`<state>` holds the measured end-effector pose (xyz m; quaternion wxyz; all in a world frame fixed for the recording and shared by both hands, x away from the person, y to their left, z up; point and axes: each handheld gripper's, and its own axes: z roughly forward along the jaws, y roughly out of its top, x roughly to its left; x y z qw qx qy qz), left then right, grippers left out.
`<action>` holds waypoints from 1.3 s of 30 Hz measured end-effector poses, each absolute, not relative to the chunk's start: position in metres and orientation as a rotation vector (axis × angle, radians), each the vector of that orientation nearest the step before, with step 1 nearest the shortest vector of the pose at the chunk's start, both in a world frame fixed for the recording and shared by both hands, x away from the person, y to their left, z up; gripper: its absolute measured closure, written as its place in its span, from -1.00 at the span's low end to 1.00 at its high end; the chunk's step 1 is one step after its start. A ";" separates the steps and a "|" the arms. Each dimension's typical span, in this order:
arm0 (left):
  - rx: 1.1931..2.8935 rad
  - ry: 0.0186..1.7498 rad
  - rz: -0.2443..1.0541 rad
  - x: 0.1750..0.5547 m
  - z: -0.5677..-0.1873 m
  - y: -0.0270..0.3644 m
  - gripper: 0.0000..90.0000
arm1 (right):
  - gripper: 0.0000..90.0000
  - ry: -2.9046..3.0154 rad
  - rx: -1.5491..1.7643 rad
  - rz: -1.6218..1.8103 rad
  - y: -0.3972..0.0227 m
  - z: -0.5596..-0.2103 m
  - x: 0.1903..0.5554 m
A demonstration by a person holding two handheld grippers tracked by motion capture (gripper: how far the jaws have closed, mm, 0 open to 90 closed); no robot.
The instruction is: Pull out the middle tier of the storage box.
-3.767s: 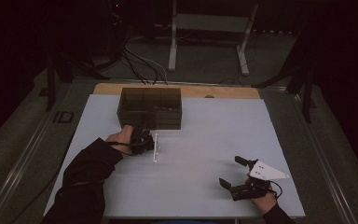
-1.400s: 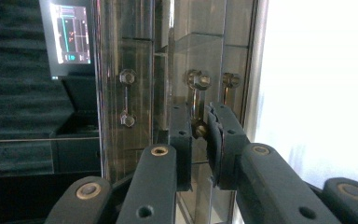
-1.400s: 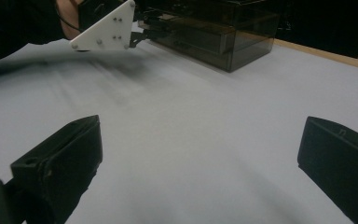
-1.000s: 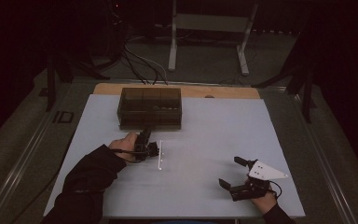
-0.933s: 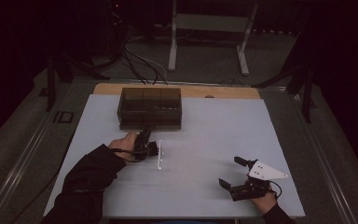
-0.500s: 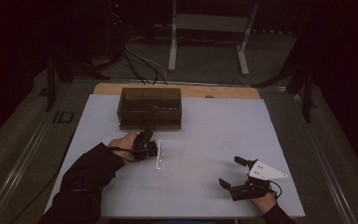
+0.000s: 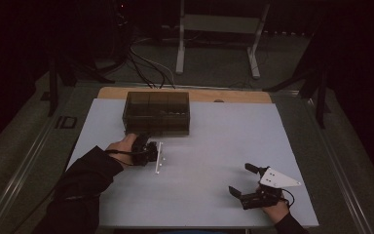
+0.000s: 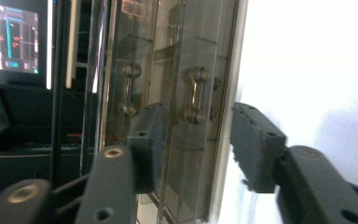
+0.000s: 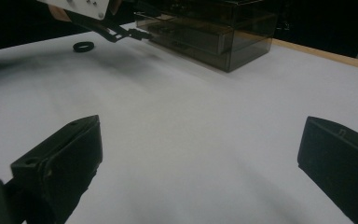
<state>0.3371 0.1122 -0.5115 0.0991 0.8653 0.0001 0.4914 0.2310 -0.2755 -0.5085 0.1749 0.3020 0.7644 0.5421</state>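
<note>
Tongs (image 8: 193, 140) in the left hand, just opening, stand empty before the drawer box (image 8: 177, 93).

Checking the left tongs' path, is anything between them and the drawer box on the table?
Nothing visible. The left tongs, whose jaws have just been opening, stand empty right before the drawer box, facing a drawer handle.
</note>
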 end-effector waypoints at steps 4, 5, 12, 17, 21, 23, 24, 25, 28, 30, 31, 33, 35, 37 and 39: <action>2.583 0.021 1.437 0.338 -0.507 0.119 0.09 | -1.00 2.166 0.857 1.536 -0.276 -0.508 0.231; 2.585 0.022 1.433 0.338 -0.507 0.120 0.06 | -1.00 2.166 0.857 1.536 -0.276 -0.509 0.231; 2.640 0.063 1.381 0.341 -0.501 0.130 -0.36 | -1.00 2.169 0.855 1.532 -0.275 -0.509 0.231; 2.639 0.131 1.362 0.345 -0.496 0.136 -0.61 | -1.00 2.169 0.855 1.529 -0.275 -0.509 0.231; 2.679 0.177 1.245 0.349 -0.489 0.141 -0.91 | -1.00 2.166 0.853 1.527 -0.275 -0.509 0.231; 2.692 0.193 1.217 0.351 -0.487 0.143 -0.93 | -1.00 2.164 0.856 1.527 -0.275 -0.509 0.231; 2.686 0.213 1.217 0.353 -0.486 0.143 -0.97 | -1.00 2.165 0.856 1.527 -0.275 -0.509 0.231; 2.689 0.211 1.223 0.353 -0.486 0.144 -0.97 | -1.00 2.166 0.856 1.526 -0.275 -0.509 0.231; 2.726 0.163 1.223 0.355 -0.484 0.146 -0.97 | -1.00 2.167 0.857 1.525 -0.275 -0.509 0.231; 2.735 0.158 1.199 0.357 -0.481 0.149 -0.97 | -1.00 2.167 0.857 1.524 -0.275 -0.509 0.231; 2.727 0.148 1.184 0.358 -0.480 0.150 -0.97 | -1.00 2.168 0.857 1.524 -0.274 -0.509 0.231; 2.728 0.143 1.183 0.360 -0.477 0.152 -0.97 | -1.00 2.169 0.856 1.524 -0.274 -0.509 0.231; 2.727 0.126 1.166 0.362 -0.474 0.155 -0.97 | -1.00 2.168 0.856 1.523 -0.274 -0.509 0.231; 2.724 0.119 1.164 0.363 -0.473 0.157 -0.97 | -1.00 2.167 0.857 1.523 -0.274 -0.509 0.231; 2.702 0.127 1.177 0.364 -0.471 0.159 -0.97 | -1.00 2.169 0.857 1.523 -0.274 -0.509 0.231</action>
